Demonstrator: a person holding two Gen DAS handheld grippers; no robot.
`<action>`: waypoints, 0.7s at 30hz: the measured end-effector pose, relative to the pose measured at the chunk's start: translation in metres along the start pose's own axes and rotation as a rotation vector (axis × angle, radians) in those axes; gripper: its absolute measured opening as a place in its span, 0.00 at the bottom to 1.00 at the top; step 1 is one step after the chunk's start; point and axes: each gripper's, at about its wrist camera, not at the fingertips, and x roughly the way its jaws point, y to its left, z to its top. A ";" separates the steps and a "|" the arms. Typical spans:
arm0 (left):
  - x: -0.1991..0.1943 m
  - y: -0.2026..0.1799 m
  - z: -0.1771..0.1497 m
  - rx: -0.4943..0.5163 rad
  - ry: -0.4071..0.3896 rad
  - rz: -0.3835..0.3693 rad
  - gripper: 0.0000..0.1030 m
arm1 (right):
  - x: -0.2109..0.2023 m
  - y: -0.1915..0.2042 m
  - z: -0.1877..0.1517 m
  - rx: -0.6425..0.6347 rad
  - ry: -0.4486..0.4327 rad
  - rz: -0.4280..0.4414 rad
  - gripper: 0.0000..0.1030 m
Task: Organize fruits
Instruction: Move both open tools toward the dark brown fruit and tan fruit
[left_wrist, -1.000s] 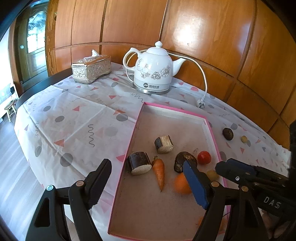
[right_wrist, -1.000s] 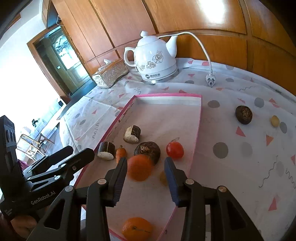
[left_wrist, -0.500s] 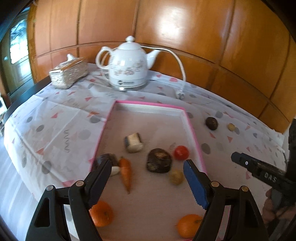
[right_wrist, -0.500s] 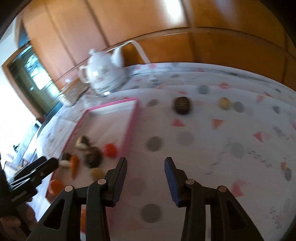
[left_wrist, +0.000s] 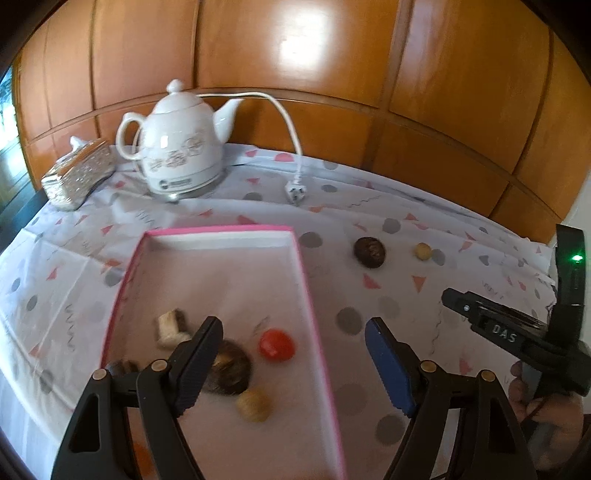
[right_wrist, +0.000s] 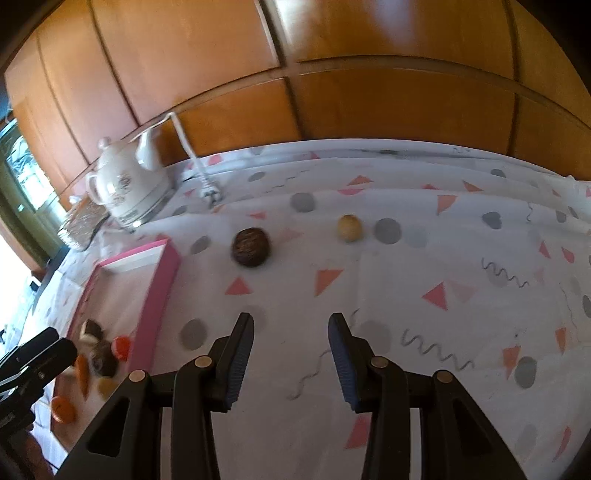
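The cloth-covered surface (left_wrist: 369, 295) carries a pink-rimmed tray (left_wrist: 306, 280), with a kettle (left_wrist: 181, 147) at eleven o'clock and a dark fruit (left_wrist: 369, 251) and a tan fruit (left_wrist: 422, 252) at two.

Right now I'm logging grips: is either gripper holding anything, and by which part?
Nothing is held: the left gripper and right gripper are both empty.

Inside the pink tray (left_wrist: 314, 295), the dark brown fruit (left_wrist: 236, 365) is half covered by a finger of the left claw (left_wrist: 293, 365), and the dark piece (left_wrist: 120, 367) near the tray's left rim is mostly hidden behind it. An orange fruit (left_wrist: 142, 456) at the tray's near end shows only as a blurred sliver. In the right wrist view, everything in the tray is smeared, and its near end is hidden by the left claw's body.
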 end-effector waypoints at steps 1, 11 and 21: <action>0.004 -0.005 0.004 0.008 0.000 -0.005 0.77 | 0.003 -0.004 0.003 0.002 -0.001 -0.009 0.41; 0.041 -0.038 0.031 0.042 0.020 -0.031 0.76 | 0.034 -0.028 0.033 0.000 0.009 -0.076 0.41; 0.090 -0.062 0.047 0.025 0.089 -0.073 0.70 | 0.068 -0.041 0.056 -0.008 0.024 -0.104 0.38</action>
